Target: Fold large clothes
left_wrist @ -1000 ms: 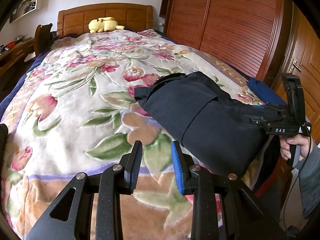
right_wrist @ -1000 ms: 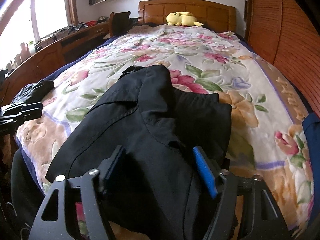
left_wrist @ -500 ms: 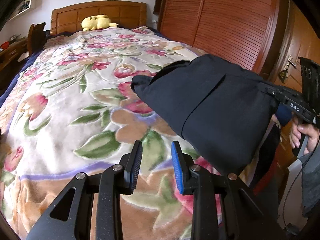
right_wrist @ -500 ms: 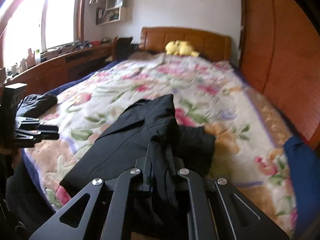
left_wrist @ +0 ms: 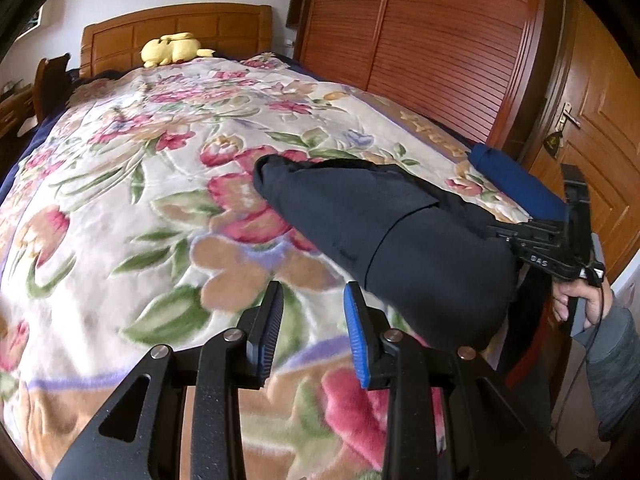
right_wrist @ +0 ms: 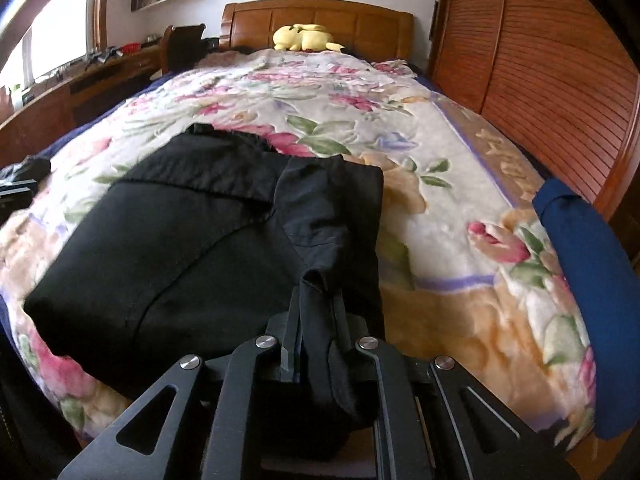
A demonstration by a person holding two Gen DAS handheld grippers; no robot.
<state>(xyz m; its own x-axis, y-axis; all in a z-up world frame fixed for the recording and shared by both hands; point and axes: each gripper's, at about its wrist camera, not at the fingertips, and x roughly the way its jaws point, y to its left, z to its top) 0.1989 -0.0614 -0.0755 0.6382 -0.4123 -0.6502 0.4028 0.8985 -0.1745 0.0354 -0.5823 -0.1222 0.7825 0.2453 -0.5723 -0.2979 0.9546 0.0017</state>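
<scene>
- The right gripper (right_wrist: 316, 320) is clamped tight on a bunched fold of the black jacket (right_wrist: 192, 248). You can see the fabric pinched between the two fingers and a loop of it hanging out the back over the gripper body.
- The rest of the jacket spreads out ahead and to the left of that gripper, lying on the floral blanket (right_wrist: 440, 184) near the foot of the bed. One flap is folded over on the right side, straight ahead of the fingers.
- From the left wrist view, the jacket (left_wrist: 380, 220) looks lifted at the corner where the right gripper (left_wrist: 496, 232) has it, sloping down to the blanket further in.
- The left gripper (left_wrist: 312, 328) is partly open with nothing between its pads. It hovers over bare blanket (left_wrist: 120, 200), with the jacket just ahead and to its right, not touching.
- A hand (left_wrist: 580, 300) in a grey sleeve (left_wrist: 612, 360) holds the right gripper's handle.
- A blue cloth (right_wrist: 580, 248) sits off to the right of the right gripper at the bed edge.
- A yellow plush toy (right_wrist: 304, 38) sits way up by the wooden headboard (right_wrist: 360, 20).
</scene>
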